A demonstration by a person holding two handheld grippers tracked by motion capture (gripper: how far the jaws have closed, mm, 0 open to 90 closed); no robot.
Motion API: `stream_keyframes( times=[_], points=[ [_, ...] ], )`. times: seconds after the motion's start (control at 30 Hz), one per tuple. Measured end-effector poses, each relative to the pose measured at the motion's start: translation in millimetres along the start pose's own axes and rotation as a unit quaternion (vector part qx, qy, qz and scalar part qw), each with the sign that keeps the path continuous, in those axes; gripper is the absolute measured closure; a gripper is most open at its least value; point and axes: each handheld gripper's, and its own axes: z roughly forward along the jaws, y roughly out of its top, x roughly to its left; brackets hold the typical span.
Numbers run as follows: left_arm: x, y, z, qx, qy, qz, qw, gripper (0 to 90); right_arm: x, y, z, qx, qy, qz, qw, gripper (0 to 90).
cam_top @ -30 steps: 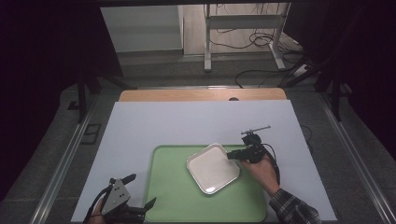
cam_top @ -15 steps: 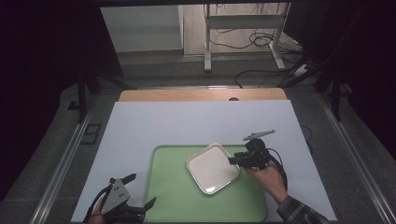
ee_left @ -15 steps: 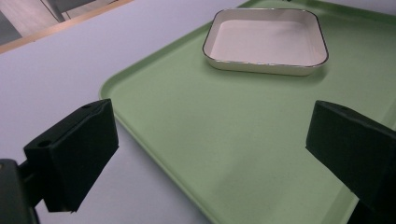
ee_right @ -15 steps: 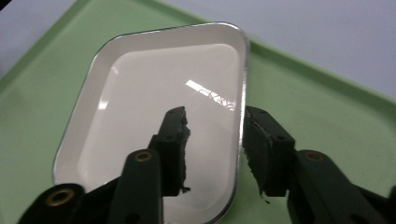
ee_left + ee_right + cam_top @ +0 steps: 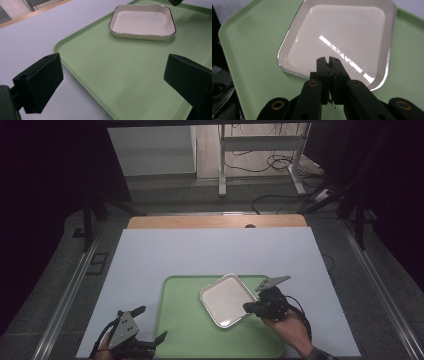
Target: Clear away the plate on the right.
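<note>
A white square plate (image 5: 227,299) with a thin dark rim lies on a green tray (image 5: 185,320), turned cornerwise. My right gripper (image 5: 246,308) comes in from the right, its jaws shut on the plate's near right edge. In the right gripper view the gripper (image 5: 328,60) has both jaws pressed together over the rim of the plate (image 5: 342,32), which catches a streak of light. My left gripper (image 5: 151,323) is open at the tray's front left corner, holding nothing. The left gripper view has the gripper (image 5: 112,82) spread wide, looking across the tray (image 5: 100,57) to the plate (image 5: 142,22).
The tray rests on a white tabletop (image 5: 210,252) with a wooden strip (image 5: 215,221) along its far edge. Metal rails (image 5: 75,285) run down both sides. Cables and a stand's legs (image 5: 260,170) are on the floor beyond the table.
My right gripper has slid toward the front and slightly right along the plate's right edge. The left gripper has stayed where it was.
</note>
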Motion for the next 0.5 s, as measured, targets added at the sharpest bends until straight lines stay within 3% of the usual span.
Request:
stream_keyframes(
  times=[0.3,0.5],
  points=[
    [-0.1,0.0,0.0,0.000,0.000,0.000,1.0000,2.2,21.4,-10.9,9.3,0.036,0.009,-0.028,0.9989,89.9],
    [-0.2,0.1,0.1,0.000,0.000,0.001,1.0000,2.2,27.5,-14.4,19.7,0.058,0.018,-0.035,0.9976,89.9]
  ],
)
